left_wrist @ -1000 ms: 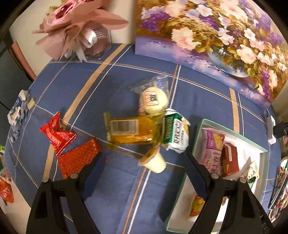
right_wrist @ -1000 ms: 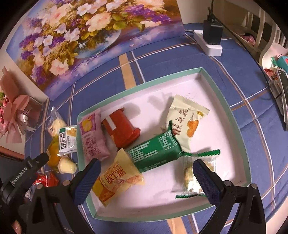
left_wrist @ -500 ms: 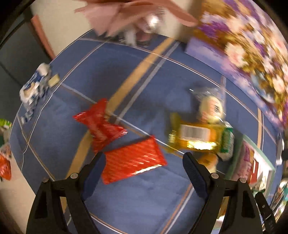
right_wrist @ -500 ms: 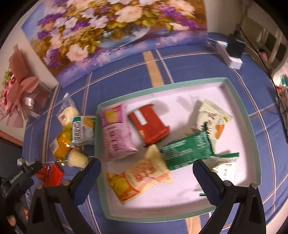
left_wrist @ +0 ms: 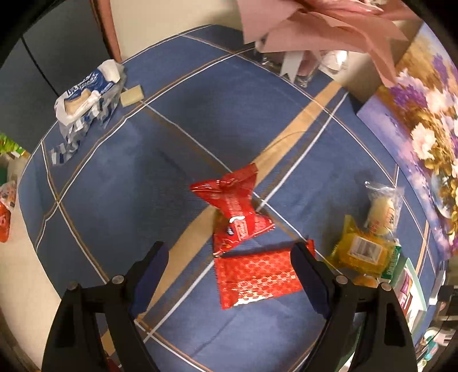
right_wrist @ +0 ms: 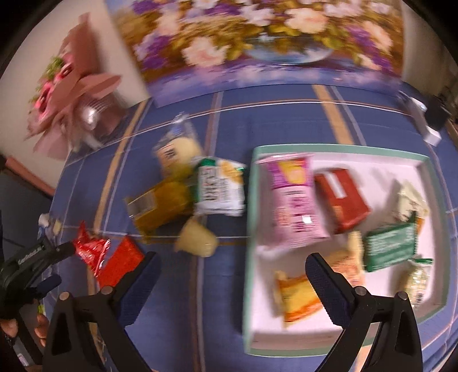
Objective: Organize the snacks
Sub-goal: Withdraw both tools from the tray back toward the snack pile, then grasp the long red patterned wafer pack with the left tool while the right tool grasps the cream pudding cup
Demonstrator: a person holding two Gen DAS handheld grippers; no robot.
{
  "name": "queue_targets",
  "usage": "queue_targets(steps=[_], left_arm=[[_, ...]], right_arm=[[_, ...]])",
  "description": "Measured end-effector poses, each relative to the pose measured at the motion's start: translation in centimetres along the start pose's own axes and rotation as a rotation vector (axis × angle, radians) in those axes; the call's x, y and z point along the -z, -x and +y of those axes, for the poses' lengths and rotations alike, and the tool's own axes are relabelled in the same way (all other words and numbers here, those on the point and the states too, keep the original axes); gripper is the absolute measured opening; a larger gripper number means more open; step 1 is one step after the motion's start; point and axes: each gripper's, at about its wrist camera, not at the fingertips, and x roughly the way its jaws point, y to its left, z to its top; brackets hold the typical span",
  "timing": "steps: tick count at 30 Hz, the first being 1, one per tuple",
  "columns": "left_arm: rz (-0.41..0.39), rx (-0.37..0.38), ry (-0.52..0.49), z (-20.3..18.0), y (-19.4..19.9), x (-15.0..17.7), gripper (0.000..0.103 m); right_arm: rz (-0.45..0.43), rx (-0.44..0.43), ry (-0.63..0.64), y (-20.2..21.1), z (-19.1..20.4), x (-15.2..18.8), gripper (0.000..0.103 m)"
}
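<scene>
My left gripper (left_wrist: 230, 274) is open and points down at the blue checked cloth. A flat red patterned packet (left_wrist: 257, 282) lies between its fingers, untouched. A crumpled red packet (left_wrist: 234, 206) lies just beyond. Right of these sit a yellow packet (left_wrist: 360, 251) and a wrapped bun (left_wrist: 383, 206). My right gripper (right_wrist: 233, 282) is open and empty above the left rim of the green-edged tray (right_wrist: 249, 229). The tray holds a pink packet (right_wrist: 292, 197), a red box (right_wrist: 340, 200), a green packet (right_wrist: 389, 246) and other snacks. A jelly cup (right_wrist: 197, 237) and a white-green packet (right_wrist: 220, 186) lie left of the tray.
A blue-and-white wrapper (left_wrist: 86, 94) lies at the table's far left edge. A pink bouquet (left_wrist: 315, 23) and a flower painting (right_wrist: 257, 37) stand along the back. A white power strip (right_wrist: 423, 126) sits at the back right. A hand (right_wrist: 40, 329) shows at lower left.
The left gripper swung left from the yellow packet pile to the two red packets. The right gripper moved left from over the tray's middle to its left rim. Both stayed open.
</scene>
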Motion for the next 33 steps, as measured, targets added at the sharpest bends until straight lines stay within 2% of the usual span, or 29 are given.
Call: queue_targets(steps=[6,10,15,20,23,33], left_arm=[[0.038,0.023,0.017,0.7,-1.3,-0.4,0.088],[0.078,0.022,0.006,0.0,-2.8,-0.1,0.088],[0.156,0.087,0.015,-1.2,-5.0,0.4,0.088],[0.194,0.132,0.005,-2.7,-6.2,0.7,0.088],[0.205,0.147,-0.004,-3.5,-6.7,0.8,0.088],[0.184,0.116,-0.05,-6.8,-7.4,0.7,0.088]], right_arm=[[0.027,-0.048,0.024,-1.6,2.2,0.4,0.096],[0.042,-0.075,0.014,-2.8,2.6,0.3,0.089],[0.056,-0.085,-0.003,-3.7,2.5,0.2,0.082],[0.067,-0.091,-0.003,-4.7,2.7,0.1,0.077],[0.073,-0.092,-0.005,-5.2,2.8,0.0,0.073],[0.083,-0.097,-0.024,-6.3,2.5,-0.3,0.072]])
